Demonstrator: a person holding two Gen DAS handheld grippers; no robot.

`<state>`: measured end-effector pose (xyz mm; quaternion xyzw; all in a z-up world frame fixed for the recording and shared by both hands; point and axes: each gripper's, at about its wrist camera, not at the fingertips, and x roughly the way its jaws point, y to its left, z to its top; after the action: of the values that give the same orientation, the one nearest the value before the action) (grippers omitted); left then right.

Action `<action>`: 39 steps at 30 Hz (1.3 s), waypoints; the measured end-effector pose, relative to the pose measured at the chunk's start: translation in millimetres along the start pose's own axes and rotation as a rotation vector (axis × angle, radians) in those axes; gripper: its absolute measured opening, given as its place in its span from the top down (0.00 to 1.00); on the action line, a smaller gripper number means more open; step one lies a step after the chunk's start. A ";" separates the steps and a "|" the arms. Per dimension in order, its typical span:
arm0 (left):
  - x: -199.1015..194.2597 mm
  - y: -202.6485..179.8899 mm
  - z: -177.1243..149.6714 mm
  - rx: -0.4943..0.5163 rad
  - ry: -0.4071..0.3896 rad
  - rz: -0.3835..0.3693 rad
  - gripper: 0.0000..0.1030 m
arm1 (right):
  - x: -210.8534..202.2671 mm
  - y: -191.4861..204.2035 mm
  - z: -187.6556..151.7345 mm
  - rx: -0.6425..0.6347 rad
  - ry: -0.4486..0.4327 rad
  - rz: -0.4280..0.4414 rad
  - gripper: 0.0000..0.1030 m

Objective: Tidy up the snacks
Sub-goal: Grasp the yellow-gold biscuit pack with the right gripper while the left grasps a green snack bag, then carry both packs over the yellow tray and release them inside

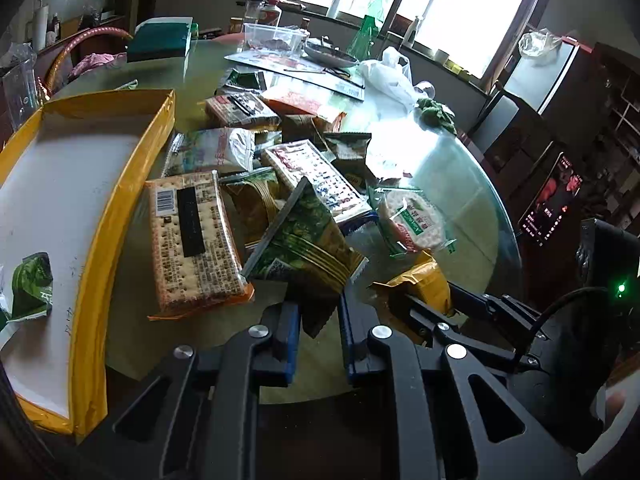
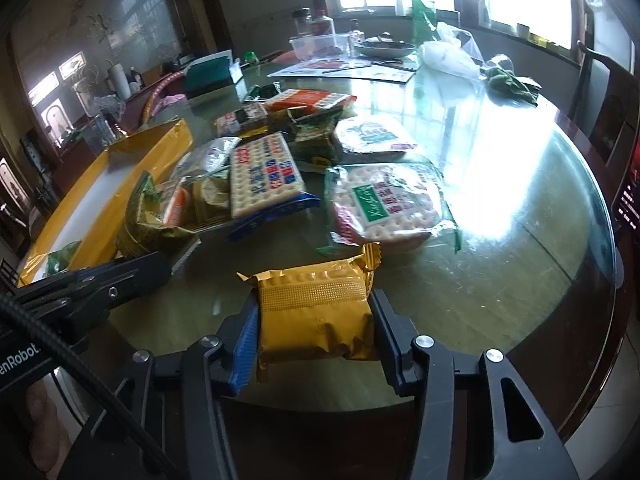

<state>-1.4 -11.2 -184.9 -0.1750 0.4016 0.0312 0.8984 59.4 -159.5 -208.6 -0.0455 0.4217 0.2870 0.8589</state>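
You're mid-pickup on both sides. Your left gripper is clamped on the crinkly green foil packet, its tail between the pads. Your right gripper squeezes the puffy gold foil pack at the glass table edge. Next, carry both into the yellow-rimmed box at left.

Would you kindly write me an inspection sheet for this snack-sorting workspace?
Surface: round glass-topped table, glare on the far side.
Job's things: yellow-walled cardboard tray holding one green packet; cracker packs heaped beside it.
Clutter: clear plastic tub, white plastic bag, green cloth.
Grippers: left gripper pinching a green snack bag; right gripper clamping a gold foil packet.
Cables: black cable by the left gripper.
Surroundings: bright windows, dark chairs.
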 end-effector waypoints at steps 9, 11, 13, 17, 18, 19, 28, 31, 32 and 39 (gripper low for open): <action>-21.8 13.5 2.4 -0.057 -0.035 -0.036 0.82 | -16.5 16.2 6.7 -0.023 -0.050 0.071 0.50; -27.5 18.6 2.9 -0.075 -0.041 -0.047 0.82 | -17.8 19.7 6.0 -0.019 -0.054 0.102 0.50; -34.2 23.8 3.9 -0.094 -0.049 -0.052 0.82 | -20.6 24.1 6.3 -0.021 -0.067 0.124 0.50; -47.5 32.1 8.6 -0.115 -0.082 -0.045 0.82 | -27.8 35.2 9.8 -0.031 -0.093 0.166 0.51; -51.6 34.5 9.5 -0.121 -0.089 -0.045 0.82 | -28.8 39.7 11.7 -0.035 -0.096 0.178 0.50; -56.6 38.6 10.3 -0.129 -0.099 -0.044 0.82 | -29.2 42.8 12.7 -0.036 -0.098 0.190 0.51; -94.9 94.6 14.6 -0.253 -0.190 0.051 0.82 | -10.6 91.9 33.0 -0.090 -0.069 0.328 0.51; -101.4 106.5 15.5 -0.271 -0.202 0.070 0.82 | -6.8 110.4 39.6 -0.113 -0.067 0.364 0.51; -104.4 110.8 15.7 -0.277 -0.211 0.080 0.82 | -6.8 114.1 41.1 -0.118 -0.067 0.371 0.51; -118.7 145.3 22.1 -0.336 -0.255 0.139 0.82 | 4.8 145.6 54.9 -0.154 -0.046 0.426 0.50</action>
<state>-94.4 142.5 -126.5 -0.2887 0.2849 0.1815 0.8959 22.6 -18.8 -153.2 -0.0142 0.3789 0.4943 0.7822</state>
